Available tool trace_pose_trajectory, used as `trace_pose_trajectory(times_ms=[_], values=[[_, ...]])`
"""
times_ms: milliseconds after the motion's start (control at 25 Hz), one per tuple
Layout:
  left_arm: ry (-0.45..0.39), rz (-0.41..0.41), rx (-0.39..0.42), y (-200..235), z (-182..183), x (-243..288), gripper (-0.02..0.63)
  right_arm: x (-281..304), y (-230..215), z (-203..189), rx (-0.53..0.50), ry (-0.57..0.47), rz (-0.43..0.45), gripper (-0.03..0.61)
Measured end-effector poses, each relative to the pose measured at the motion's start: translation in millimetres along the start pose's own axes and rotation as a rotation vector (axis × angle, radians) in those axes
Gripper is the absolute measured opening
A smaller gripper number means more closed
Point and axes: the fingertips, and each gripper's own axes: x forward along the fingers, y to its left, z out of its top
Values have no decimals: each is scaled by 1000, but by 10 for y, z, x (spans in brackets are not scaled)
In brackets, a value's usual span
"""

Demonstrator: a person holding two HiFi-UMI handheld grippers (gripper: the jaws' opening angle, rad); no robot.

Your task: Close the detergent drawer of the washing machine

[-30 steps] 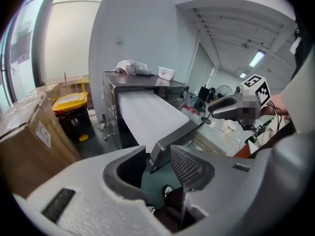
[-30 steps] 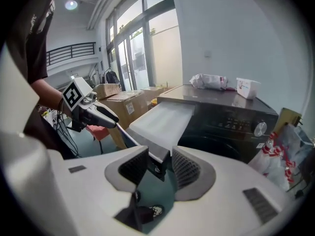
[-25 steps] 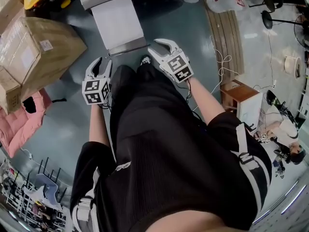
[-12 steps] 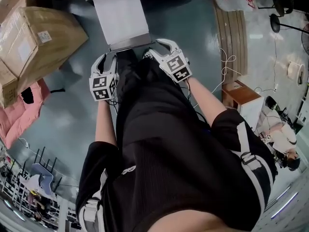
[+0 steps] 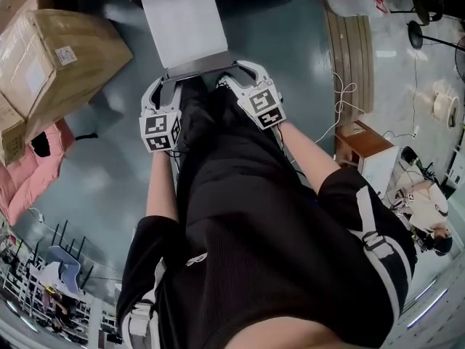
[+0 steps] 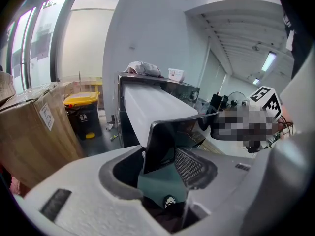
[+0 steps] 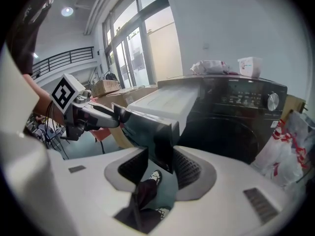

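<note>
Left gripper (image 5: 163, 86) sits at the left corner of the drawer front. Its jaws are opening and stand wide apart. In the left gripper view (image 6: 160, 168), the corner of the glossy black front panel (image 6: 162, 144) stands between them, just beside the meshed right-hand pad (image 6: 192, 167). No pad is seen pressing on it.

Right gripper (image 5: 243, 71) sits at the opposite corner of the same panel (image 5: 196, 67). Its jaws are closing. In the right gripper view (image 7: 160, 168), the panel edge (image 7: 147, 132) stands between them, close to the right-hand pad (image 7: 189, 168). Firm contact cannot be confirmed, so this gripper also counts as released.

Detergent drawer: the long white rectangular plastic drawer (image 5: 182, 20) is pulled far out of the dark front-loading washing machine (image 7: 236, 117). It projects toward the person, with its front panel nearest the grippers.

Surroundings:
- A white cup (image 7: 249, 65) and a crumpled bag (image 7: 211, 65) rest on top of the machine.
- A large brown cardboard box (image 5: 58, 57) stands left of the drawer.
- A black bin with a yellow lid (image 6: 83, 112) stands beyond the box.
</note>
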Motion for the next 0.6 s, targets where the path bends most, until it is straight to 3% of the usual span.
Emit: trace_pose_trajectory(times_ms=[160,600], values=[[3,-18,34,-38,41,10,190,7,-48,36,0,-14,-25,130],[5,-32,44,-23,94,-5,178,1,-62,91,-32,-18,-39,123]])
